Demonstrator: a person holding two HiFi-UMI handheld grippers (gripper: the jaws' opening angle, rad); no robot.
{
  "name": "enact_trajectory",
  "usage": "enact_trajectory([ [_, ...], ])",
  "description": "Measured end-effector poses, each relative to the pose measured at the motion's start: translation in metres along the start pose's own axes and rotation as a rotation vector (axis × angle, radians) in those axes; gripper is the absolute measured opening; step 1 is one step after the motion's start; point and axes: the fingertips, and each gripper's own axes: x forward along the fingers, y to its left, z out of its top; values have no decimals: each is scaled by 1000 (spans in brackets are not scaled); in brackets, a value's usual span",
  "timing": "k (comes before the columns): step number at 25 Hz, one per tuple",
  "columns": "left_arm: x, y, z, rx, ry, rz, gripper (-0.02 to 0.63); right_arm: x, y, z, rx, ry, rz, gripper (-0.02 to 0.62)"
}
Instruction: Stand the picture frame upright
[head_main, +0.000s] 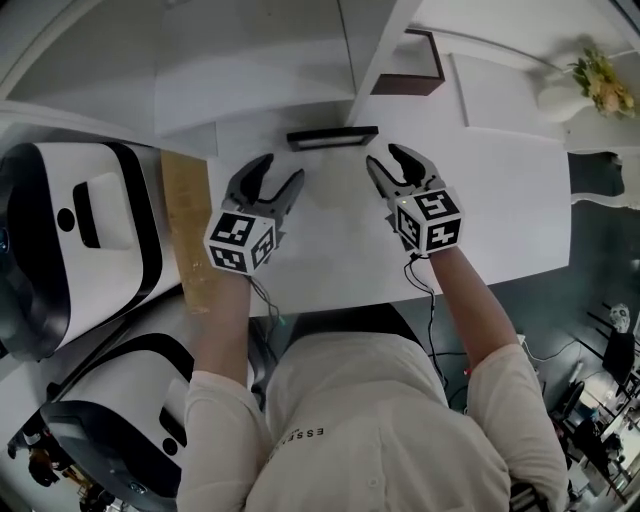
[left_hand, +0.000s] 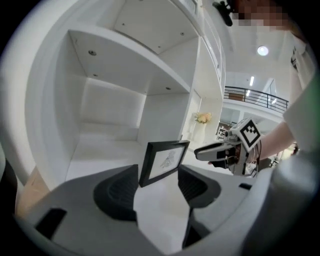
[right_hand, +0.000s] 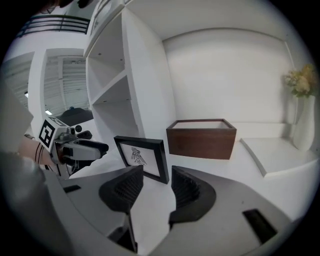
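Observation:
A black picture frame (head_main: 332, 137) stands upright at the far side of the white table (head_main: 500, 200), and from above only its top edge shows. The left gripper view shows its drawing of a bird (left_hand: 164, 161), and so does the right gripper view (right_hand: 142, 156). My left gripper (head_main: 282, 170) hovers just in front of the frame on the left, jaws open and empty (left_hand: 157, 187). To the right of the frame and in front of it, my right gripper (head_main: 385, 157) is open too, with nothing between its fingers (right_hand: 157, 182). Neither gripper touches the frame.
A dark wooden box (right_hand: 201, 137) sits behind the frame to the right, beside the upright panel of a white shelf unit (head_main: 385, 45). A white vase of flowers (head_main: 575, 90) stands far right. A wooden board (head_main: 190, 230) and white-and-black machines (head_main: 80, 240) lie to the left.

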Motion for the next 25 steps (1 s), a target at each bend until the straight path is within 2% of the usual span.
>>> enact_trajectory([
  [1,-6,-4,3,-4,-16,22,232,-7,0,2,0,-5,-9,158],
  [2,-13,-8,6,0,-31,50,153,-14,1,4,-9,-12,-19,102],
  [3,-19,-11,8,9,-44,77,73,-21,2,6,-23,-22,-26,71],
  [5,-30,-20,11,22,-51,106,1,-34,8,12,-47,-39,-20,37],
  [10,-54,-47,21,7,-52,130,0,-73,25,31,-62,-79,52,15],
  [14,-87,-74,56,-31,-138,136,0,-114,38,61,-94,-187,84,14],
  [16,-104,-87,77,2,-175,151,0,-136,44,78,-117,-245,96,14],
  [19,-127,-109,105,107,-204,172,0,-165,54,98,-144,-309,124,14],
  [25,-155,-137,138,167,-251,140,2,-201,66,123,-187,-388,134,14],
])
